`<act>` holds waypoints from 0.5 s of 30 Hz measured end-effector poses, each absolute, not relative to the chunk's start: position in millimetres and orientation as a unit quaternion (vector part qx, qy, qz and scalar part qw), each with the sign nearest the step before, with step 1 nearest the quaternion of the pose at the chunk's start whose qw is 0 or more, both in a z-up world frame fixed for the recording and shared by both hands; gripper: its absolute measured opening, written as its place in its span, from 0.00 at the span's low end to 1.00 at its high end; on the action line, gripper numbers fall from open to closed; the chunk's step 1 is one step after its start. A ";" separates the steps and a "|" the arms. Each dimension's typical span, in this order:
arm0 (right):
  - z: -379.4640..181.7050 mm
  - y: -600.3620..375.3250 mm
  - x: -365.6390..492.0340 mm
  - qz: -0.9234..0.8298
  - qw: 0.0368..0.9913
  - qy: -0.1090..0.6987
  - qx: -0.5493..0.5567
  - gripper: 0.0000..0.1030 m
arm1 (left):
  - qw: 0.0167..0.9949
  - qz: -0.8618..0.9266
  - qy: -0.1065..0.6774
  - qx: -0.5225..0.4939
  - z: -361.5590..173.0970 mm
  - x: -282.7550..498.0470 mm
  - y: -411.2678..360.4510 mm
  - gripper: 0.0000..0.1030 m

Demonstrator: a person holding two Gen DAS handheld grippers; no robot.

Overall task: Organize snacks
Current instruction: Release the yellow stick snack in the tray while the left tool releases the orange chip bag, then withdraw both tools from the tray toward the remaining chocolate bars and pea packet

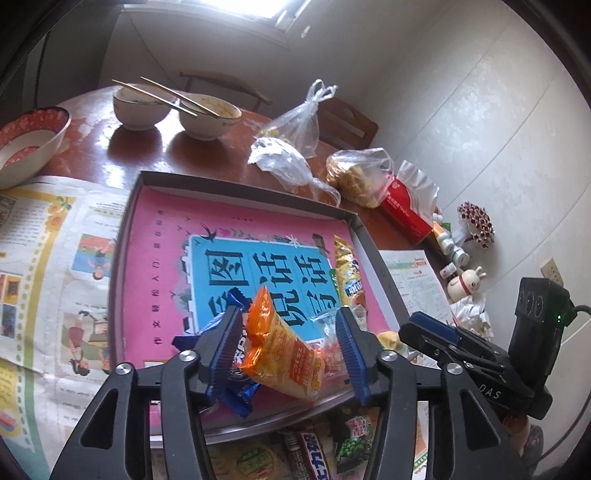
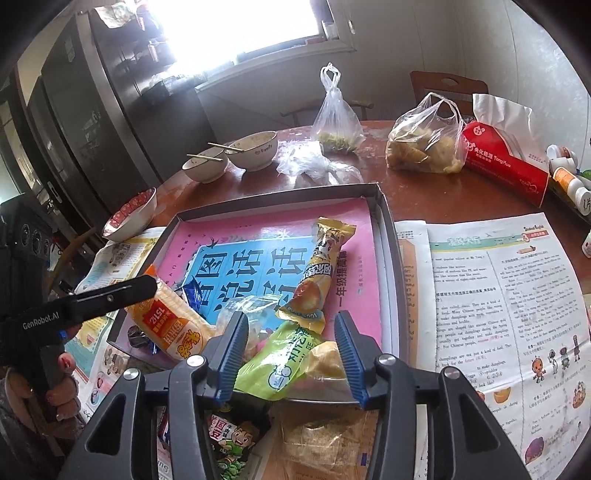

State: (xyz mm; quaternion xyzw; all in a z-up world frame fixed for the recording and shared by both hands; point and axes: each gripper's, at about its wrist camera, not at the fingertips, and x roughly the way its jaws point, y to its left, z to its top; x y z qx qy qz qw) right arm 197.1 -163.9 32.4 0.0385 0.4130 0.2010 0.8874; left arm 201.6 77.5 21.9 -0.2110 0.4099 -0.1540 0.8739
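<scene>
My left gripper (image 1: 290, 341) hangs with fingers spread either side of the orange snack packet (image 1: 282, 350), pads clear of it; the packet lies in the tray (image 1: 373, 240), long axis running away from me. My right gripper (image 2: 290, 352) stands likewise parted around the green snack packet (image 2: 280, 363) at the tray's near rim. Snacks below both grippers are cut off; whether the green packet's corner touches a pad I cannot tell.

Blown-out window (image 2: 240, 26) backlight, fisheye-warped dark edges.
</scene>
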 end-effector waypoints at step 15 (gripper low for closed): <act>41.6 -167.1 183.8 0.207 0.894 0.395 0.043 0.55 | 0.887 -0.135 0.386 -0.215 40.5 181.6 90.9 0.66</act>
